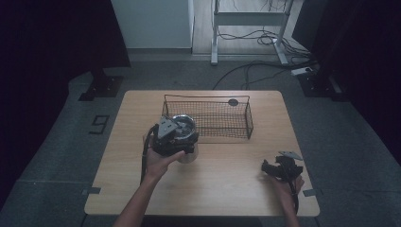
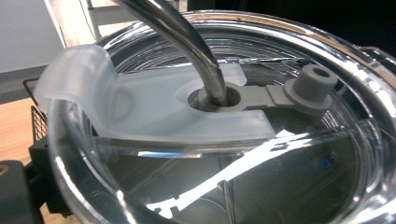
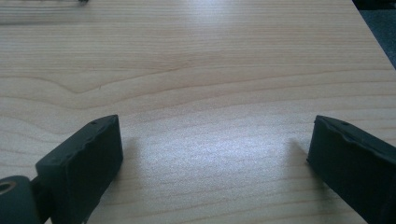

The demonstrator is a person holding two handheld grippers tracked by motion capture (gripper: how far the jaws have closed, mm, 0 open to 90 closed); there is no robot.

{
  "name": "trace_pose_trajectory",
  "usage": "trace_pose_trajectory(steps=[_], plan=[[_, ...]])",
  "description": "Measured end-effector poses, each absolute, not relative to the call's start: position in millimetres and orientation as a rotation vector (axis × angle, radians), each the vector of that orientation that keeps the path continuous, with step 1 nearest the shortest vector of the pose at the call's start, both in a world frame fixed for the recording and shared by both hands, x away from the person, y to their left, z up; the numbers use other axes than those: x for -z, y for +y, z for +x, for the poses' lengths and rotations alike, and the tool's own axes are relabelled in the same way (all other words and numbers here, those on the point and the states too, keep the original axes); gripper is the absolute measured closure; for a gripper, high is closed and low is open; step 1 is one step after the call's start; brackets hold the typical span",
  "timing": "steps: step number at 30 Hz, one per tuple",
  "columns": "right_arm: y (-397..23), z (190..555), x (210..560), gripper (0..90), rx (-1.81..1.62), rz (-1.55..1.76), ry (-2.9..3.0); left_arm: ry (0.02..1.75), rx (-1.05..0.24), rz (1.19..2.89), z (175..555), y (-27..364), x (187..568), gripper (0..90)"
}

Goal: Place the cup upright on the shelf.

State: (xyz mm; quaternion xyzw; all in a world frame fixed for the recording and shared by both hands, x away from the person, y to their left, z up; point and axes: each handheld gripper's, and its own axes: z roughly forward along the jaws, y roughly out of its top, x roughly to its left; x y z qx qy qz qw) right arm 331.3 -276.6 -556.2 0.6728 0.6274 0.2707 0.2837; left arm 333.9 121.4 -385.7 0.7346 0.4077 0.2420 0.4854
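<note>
My left tool (image 1: pixel 176 137) grips the clear cup (image 1: pixel 185 142) at frame centre, beside the wire basket (image 1: pixel 208 118); I'd lift it level over the rim. Right tool (image 1: pixel 283 169) rests spread apart on the bench (image 1: pixel 227 189).

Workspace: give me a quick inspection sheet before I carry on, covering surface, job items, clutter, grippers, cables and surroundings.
Surface: wooden table, light grain, bare around the right gripper.
Job's things: clear tumbler with clear lid and metal straw through a grey grommet, at the left gripper; wire basket at the far middle, close behind the tumbler.
Clutter: small dark round thing at the basket's far rim; otherwise nothing seen.
Grippers: left gripper at the tumbler, grip cannot be told; right gripper low over the table's near right, jaws wide apart, holding nothing.
Cables: one trails from each gripper; more lie on the floor beyond the table.
Surroundings: grey floor, dark curtains on both sides, white frame legs behind.
</note>
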Motion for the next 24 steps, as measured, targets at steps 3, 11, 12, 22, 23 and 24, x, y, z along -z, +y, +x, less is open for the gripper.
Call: trace_pose_trajectory(steps=[3,11,12,22,23,24], plan=[[-277,331,556,3.3,-0.725,1.801,1.678,1.0,-0.584,1.778,337,123,384,3.8],[-277,331,556,3.4,-0.725,1.8,1.679,1.025,-0.571,1.767,349,126,381,3.8],[-277,331,556,3.4,-0.724,1.801,1.681,1.027,-0.575,1.769,350,125,380,3.8],[-277,331,556,3.4,-0.724,1.801,1.681,1.04,-0.58,1.771,366,126,375,3.8],[-277,331,556,3.4,-0.724,1.801,1.681,1.04,-0.58,1.771,366,126,375,3.9],[-277,331,556,3.5,-0.723,1.798,1.682,1.045,-0.583,1.77,369,126,374,3.8]])
